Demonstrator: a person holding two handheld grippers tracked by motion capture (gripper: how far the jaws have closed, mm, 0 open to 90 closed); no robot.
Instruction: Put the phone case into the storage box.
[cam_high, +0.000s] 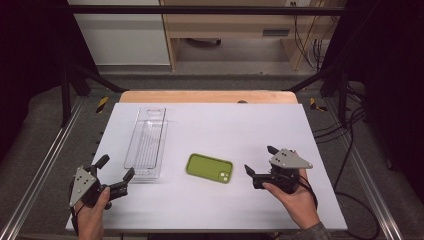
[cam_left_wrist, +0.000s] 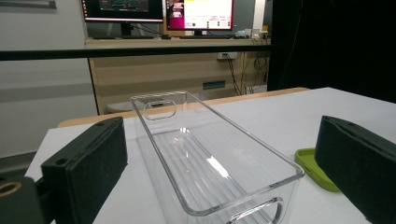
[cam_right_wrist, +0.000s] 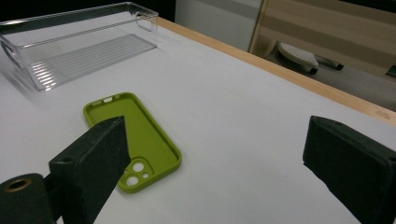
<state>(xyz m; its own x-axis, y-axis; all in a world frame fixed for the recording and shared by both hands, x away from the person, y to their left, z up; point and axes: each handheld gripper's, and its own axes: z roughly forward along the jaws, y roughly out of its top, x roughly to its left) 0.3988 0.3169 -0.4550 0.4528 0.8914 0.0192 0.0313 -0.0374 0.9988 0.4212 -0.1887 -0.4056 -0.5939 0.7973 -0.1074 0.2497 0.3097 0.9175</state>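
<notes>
green phone case (cam_high: 209, 168) flat mid-desk (cam_high: 225, 125), inside up | clear plastic bin (cam_high: 146, 142) just left of it, apart | left gripper (cam_high: 116, 176) wide, empty, facing bin's near end | right gripper (cam_high: 258, 161) wide, empty, right of case, path clear

Layout on the table (cam_high: 210, 210)

The phone case (cam_high: 209, 168) lies flat near the middle, just right of the clear tray (cam_high: 146, 143), which runs lengthwise away from the person. The left gripper (cam_high: 116, 173) sits before the tray's near end; the right gripper (cam_high: 259, 161) sits right of the case.
</notes>
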